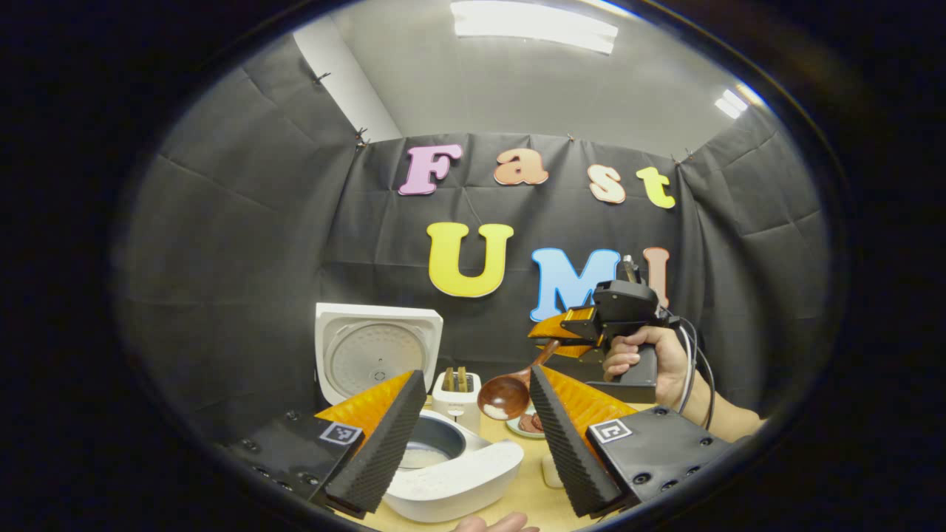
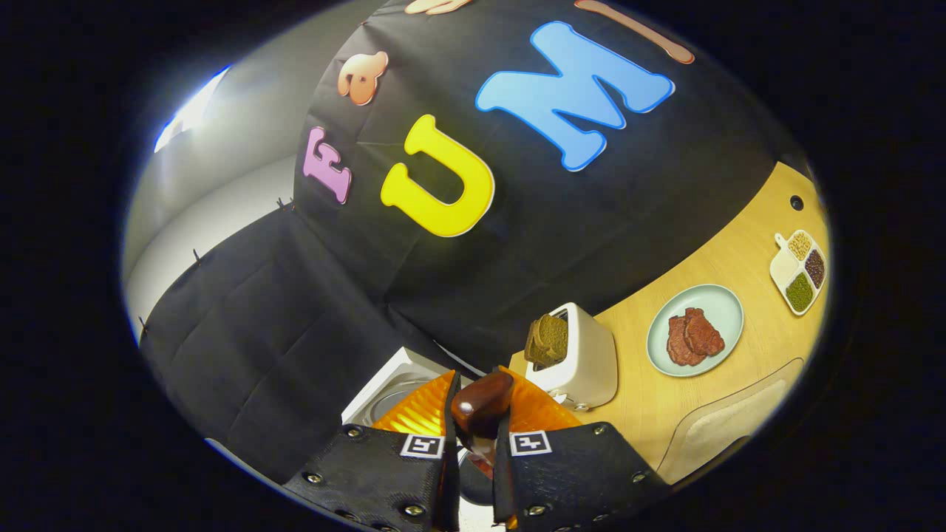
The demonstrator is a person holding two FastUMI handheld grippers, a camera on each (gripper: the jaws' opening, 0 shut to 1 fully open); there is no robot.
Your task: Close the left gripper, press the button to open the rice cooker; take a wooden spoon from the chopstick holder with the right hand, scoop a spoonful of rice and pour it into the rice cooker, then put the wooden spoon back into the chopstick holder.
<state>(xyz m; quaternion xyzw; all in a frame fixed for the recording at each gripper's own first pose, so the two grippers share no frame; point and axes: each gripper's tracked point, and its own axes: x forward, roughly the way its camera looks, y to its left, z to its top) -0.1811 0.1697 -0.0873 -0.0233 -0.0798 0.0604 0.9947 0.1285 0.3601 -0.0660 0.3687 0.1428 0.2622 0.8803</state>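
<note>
The white rice cooker (image 1: 458, 480) stands with its lid (image 1: 377, 355) raised, and its inner pot (image 1: 436, 443) shows between my left gripper's fingers. My left gripper (image 1: 473, 443) is open and holds nothing. Farther right, a hand holds my right gripper (image 1: 553, 341), shut on the handle of the wooden spoon (image 1: 506, 395). The spoon's bowl hangs above the table to the right of the cooker, with a pale patch in it. In the right gripper view, the right gripper (image 2: 480, 388) clamps the spoon (image 2: 484, 403), with the cooker lid (image 2: 392, 395) just behind its fingers.
A white toaster (image 2: 576, 355) with bread slices stands behind the cooker. A pale green plate (image 2: 728, 303) carries meat, and a small divided dish (image 2: 798, 270) of beans lies beyond it. A beige mat (image 2: 732, 428) lies on the wooden table (image 2: 746, 244). A hand (image 1: 495, 524) shows at the bottom edge.
</note>
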